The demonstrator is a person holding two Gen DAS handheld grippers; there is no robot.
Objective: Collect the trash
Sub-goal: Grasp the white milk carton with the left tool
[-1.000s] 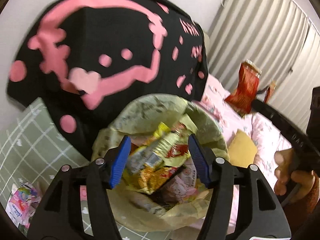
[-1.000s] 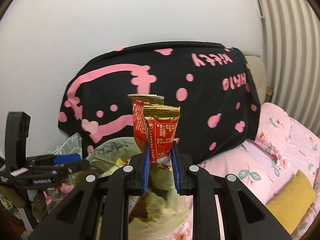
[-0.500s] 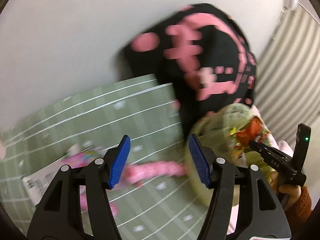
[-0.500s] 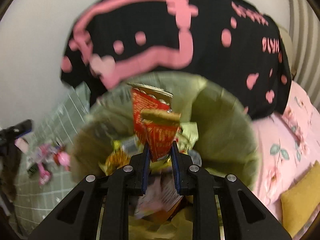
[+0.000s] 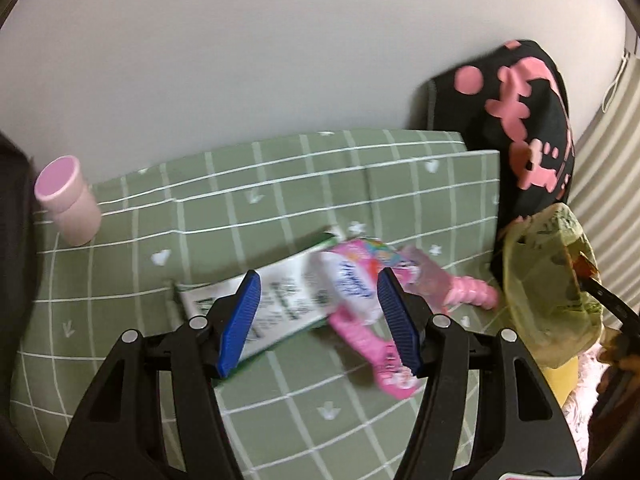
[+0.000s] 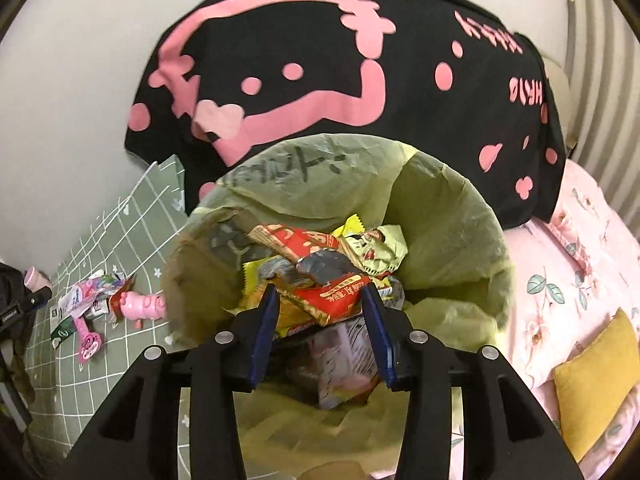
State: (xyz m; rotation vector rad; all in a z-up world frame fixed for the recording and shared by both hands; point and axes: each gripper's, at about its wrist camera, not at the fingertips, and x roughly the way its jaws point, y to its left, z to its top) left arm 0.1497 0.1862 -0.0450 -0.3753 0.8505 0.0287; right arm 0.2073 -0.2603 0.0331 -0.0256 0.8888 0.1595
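Note:
My left gripper (image 5: pixel 318 312) hangs open over a green checked mat (image 5: pixel 200 208), with nothing between its blue pads. Below it lie a white and green wrapper (image 5: pixel 276 300), a pink and white wrapper (image 5: pixel 352 280) and a flat pink packet (image 5: pixel 380 356). My right gripper (image 6: pixel 322 320) is over the mouth of the yellow-green trash bag (image 6: pixel 448 216), and its jaws are opening. The red snack wrappers (image 6: pixel 340 296) lie loose on the heap of wrappers in the bag, between the fingertips, and the pads do not press on them. The same bag (image 5: pixel 548 280) shows at the right edge of the left wrist view.
A black blanket with pink figures (image 6: pixel 320 80) hangs behind the bag. A pink cup (image 5: pixel 66 200) stands at the mat's far left by the white wall. A pink pig toy (image 6: pixel 140 304) lies beside the loose trash. Pink floral bedding (image 6: pixel 580 264) and a yellow cushion (image 6: pixel 600 380) lie at the right.
My left gripper swung away from the bag to the litter on the green mat. My right gripper sank to the bag's mouth, its jaws parted, and the red wrappers dropped onto the heap.

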